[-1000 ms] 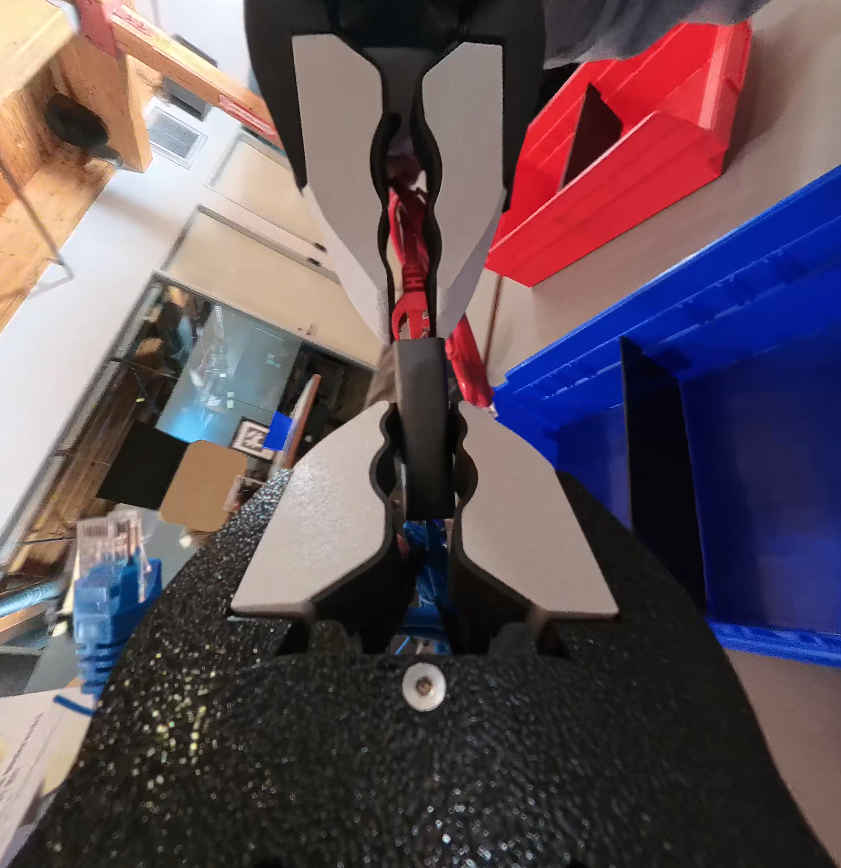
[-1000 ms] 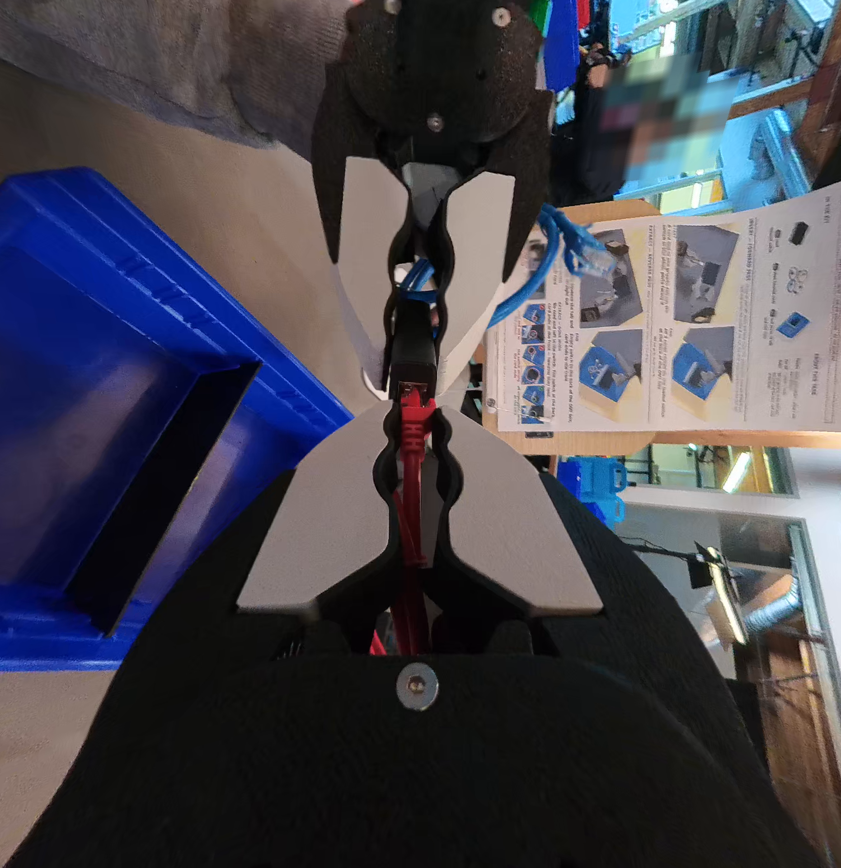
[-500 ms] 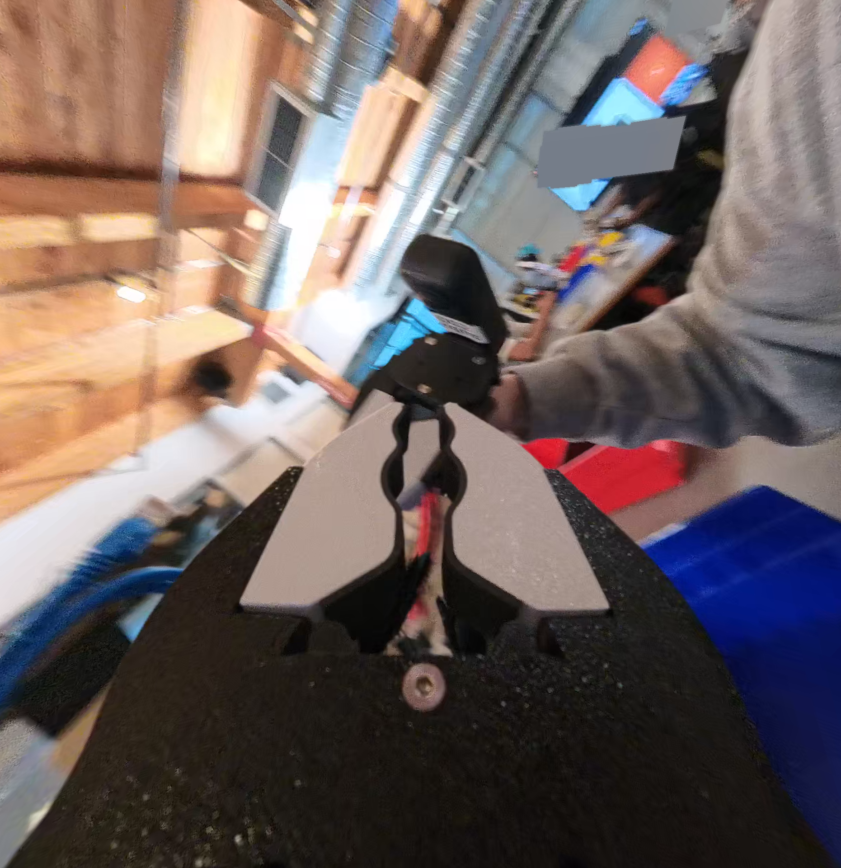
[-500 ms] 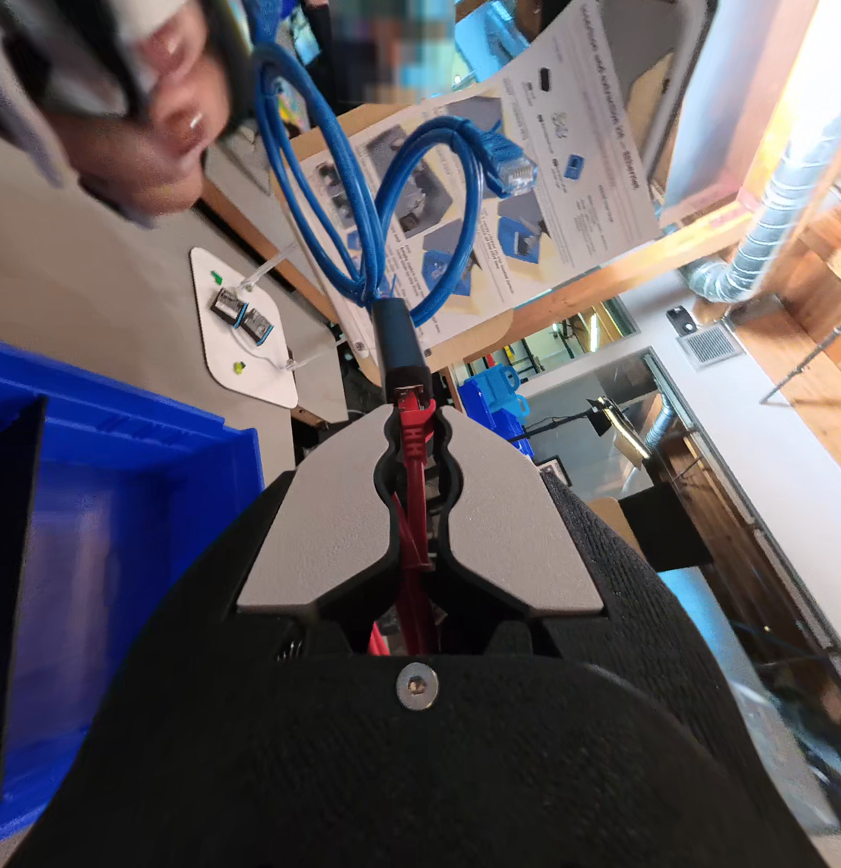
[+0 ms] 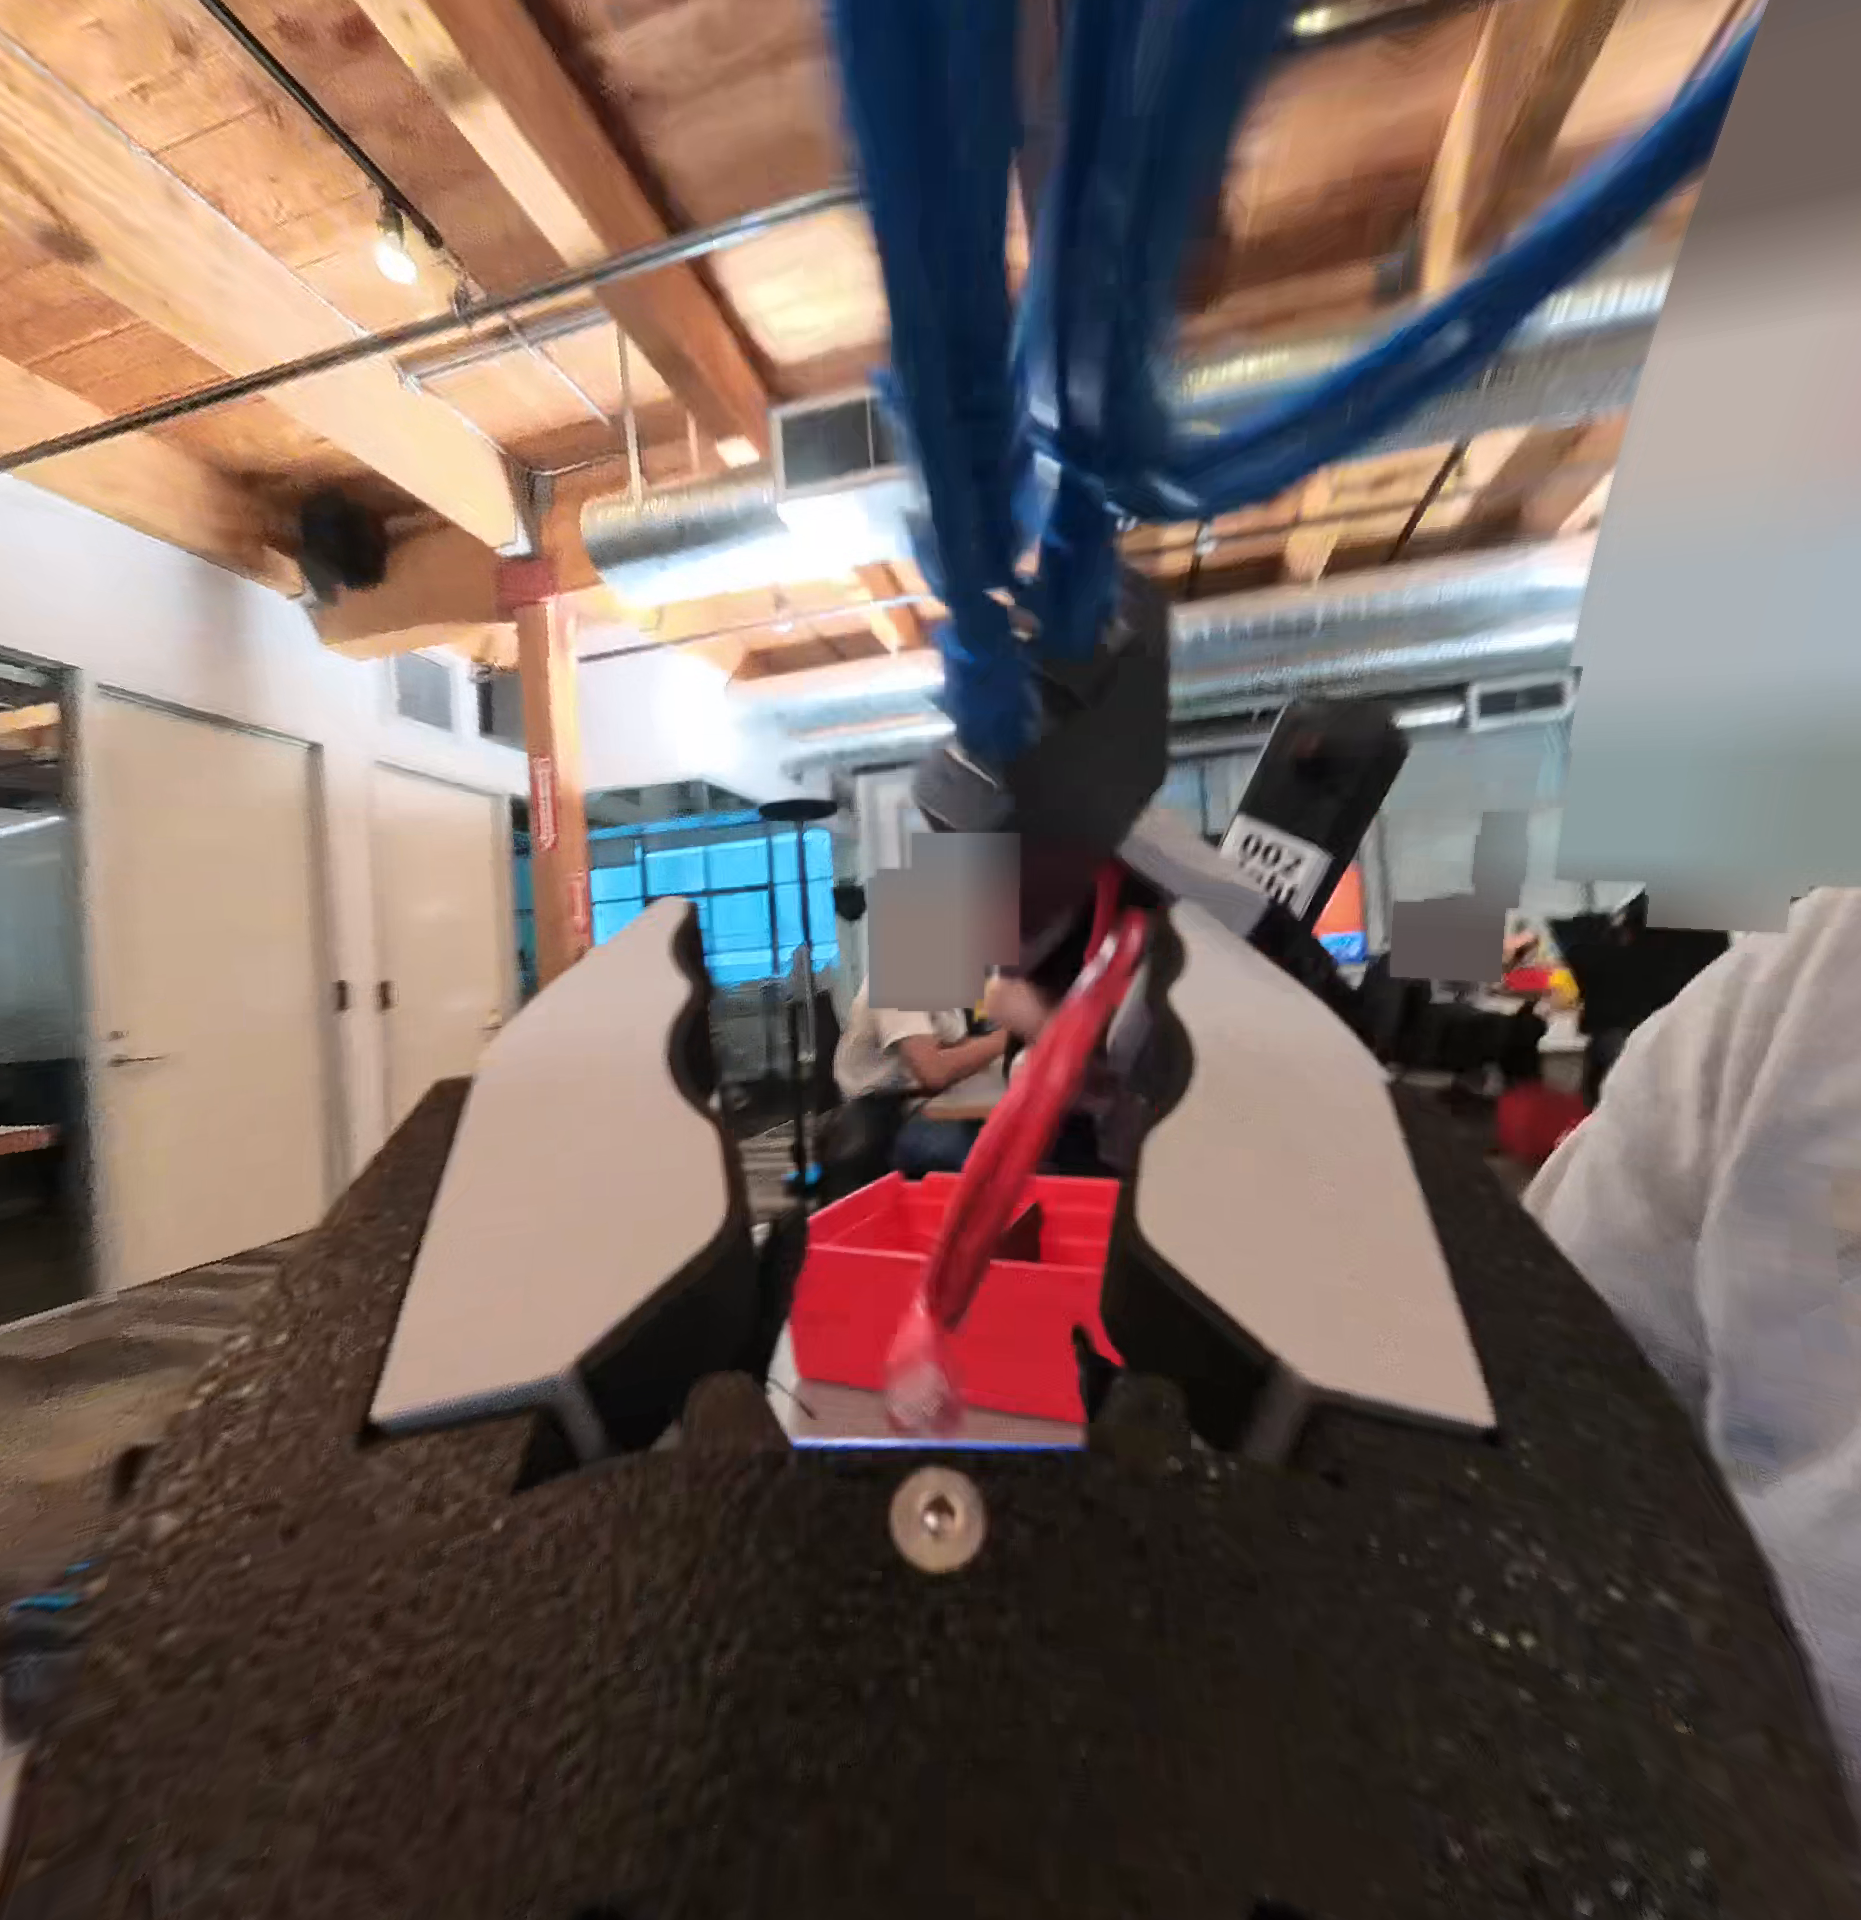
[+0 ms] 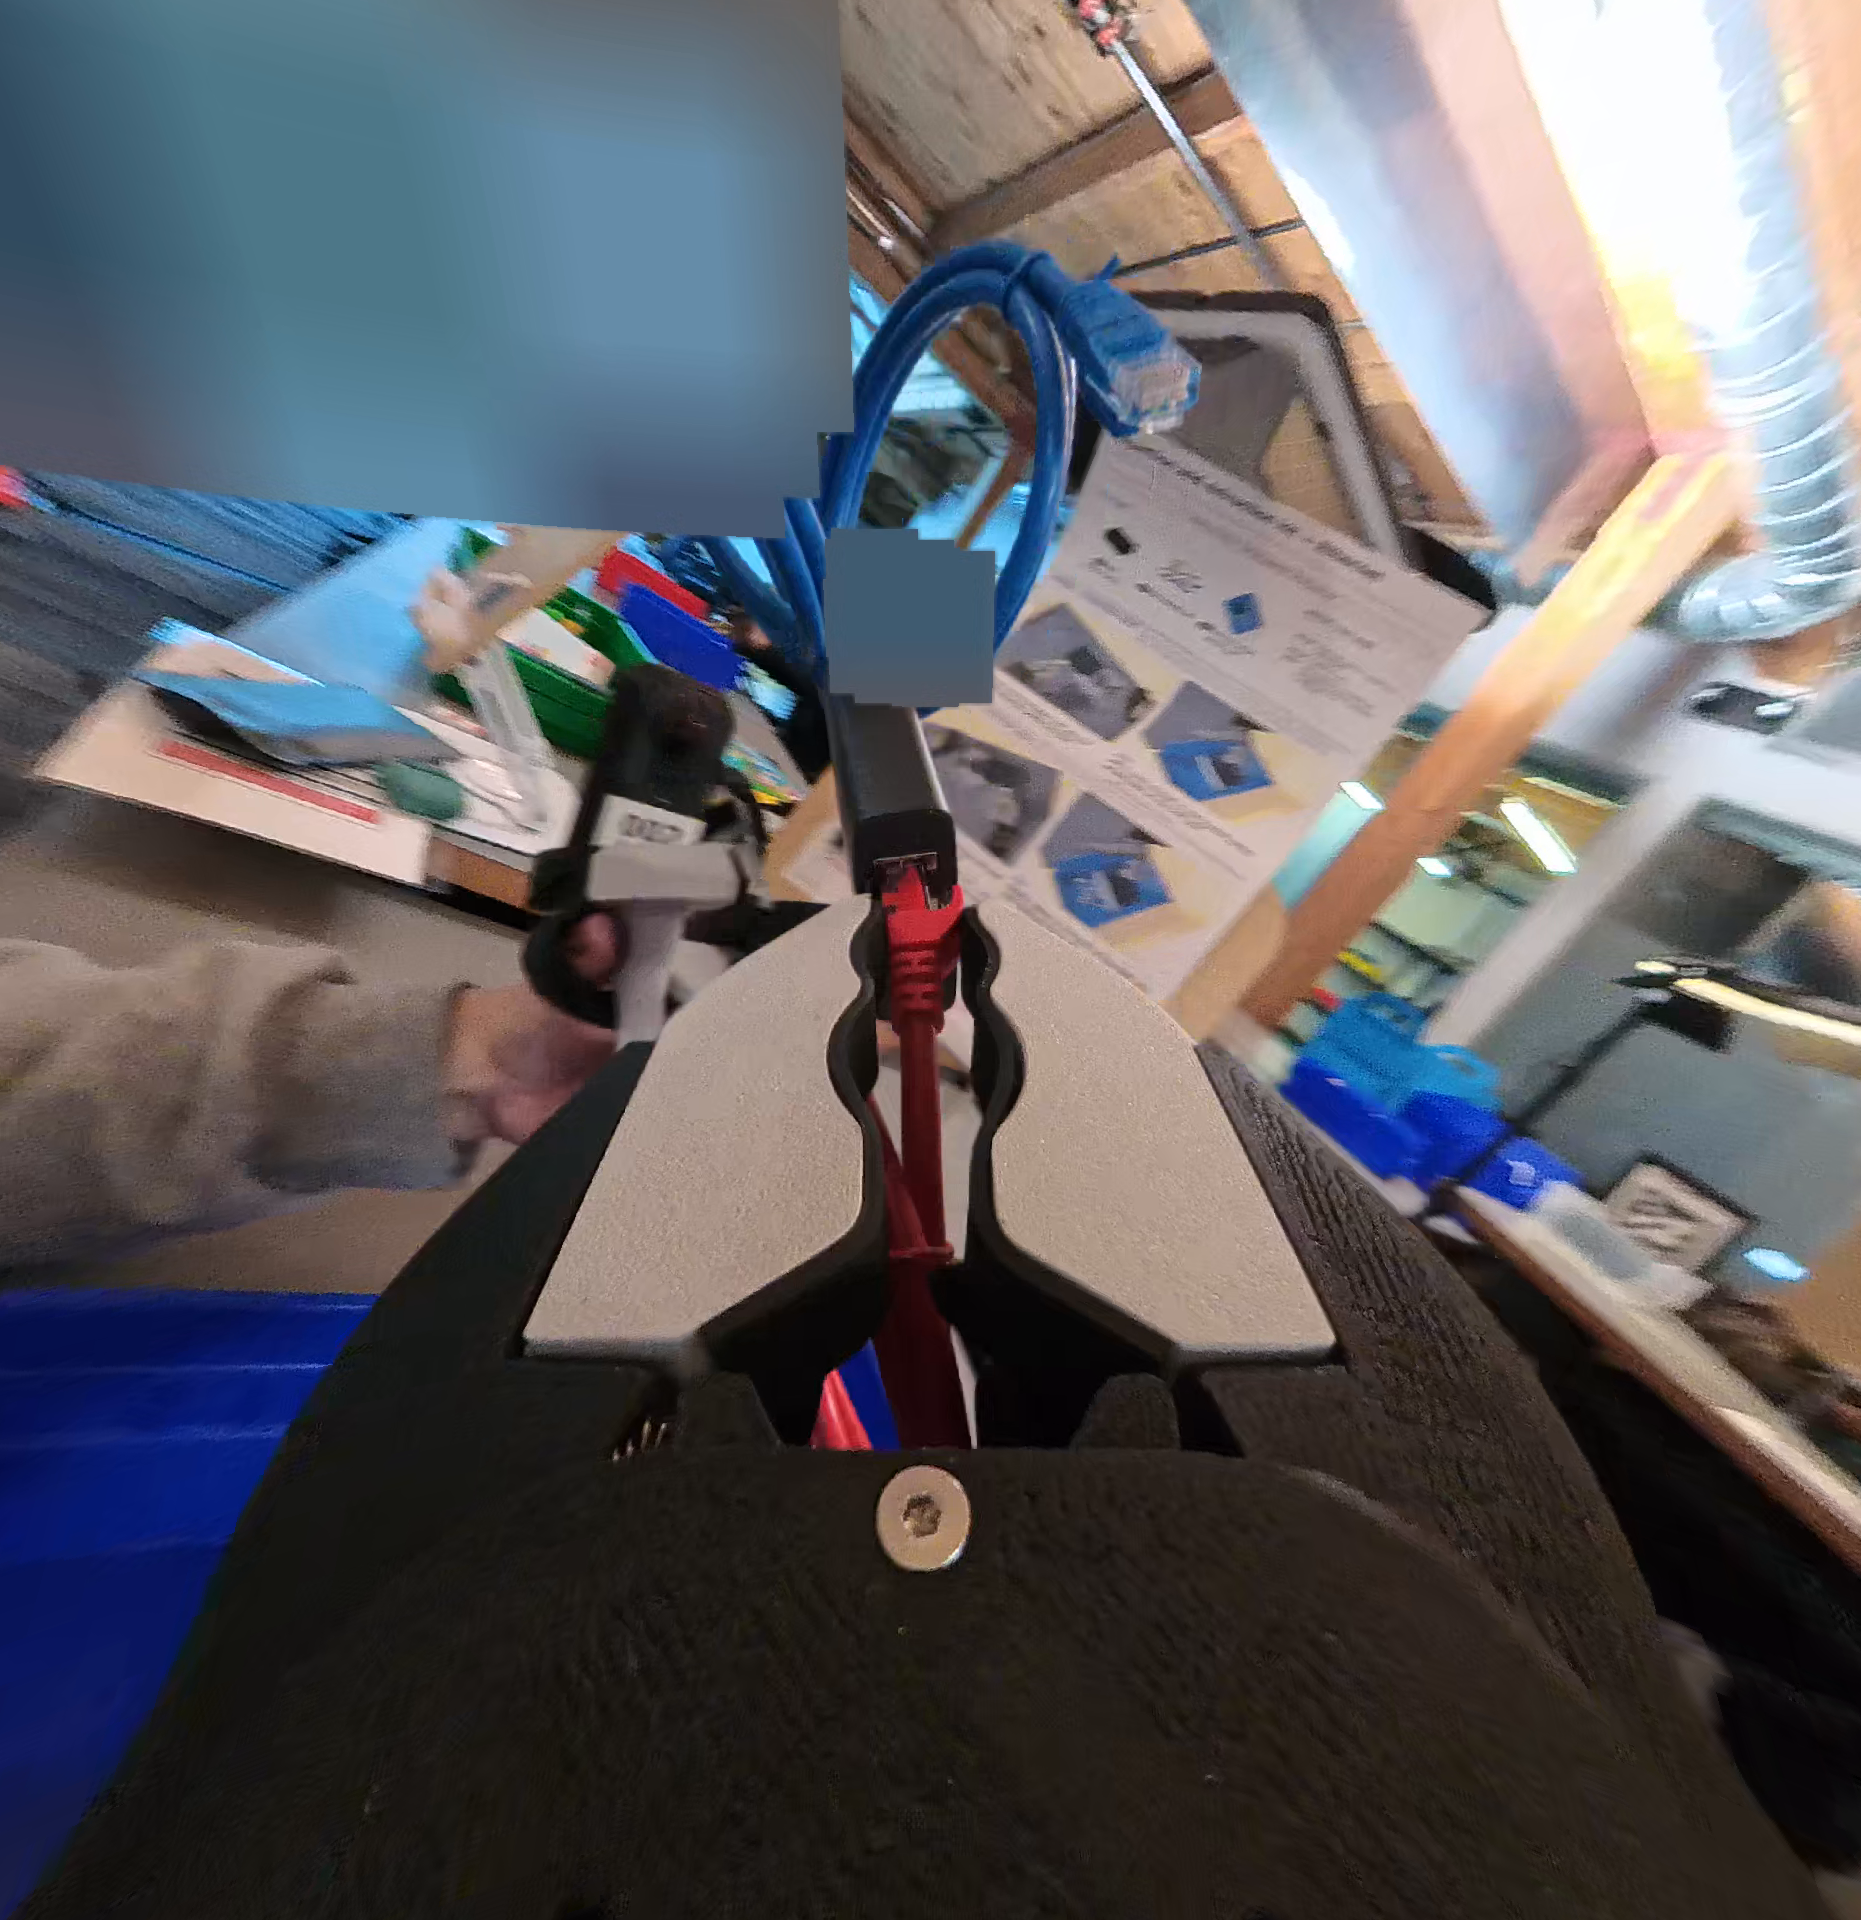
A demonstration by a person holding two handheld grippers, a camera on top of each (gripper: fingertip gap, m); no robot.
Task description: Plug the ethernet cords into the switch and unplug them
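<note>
Your right hand-held gripper [image 6: 918, 971] is clenched on the boot of the red ethernet cord [image 6: 921, 1101], pads pressing it from both sides. Its plug sits in the port of the black switch [image 6: 890, 790], which hangs in the air just past the fingertips. A blue ethernet cord [image 6: 1019, 343] loops out of the switch's far end, its free plug dangling. Your left hand-held gripper [image 5: 931, 1029] is released, jaws spread wide with nothing between the pads; through the gap you see the red cord's loose end and a red bin [image 5: 853, 1299] on the counter [image 5: 126, 1340].
</note>
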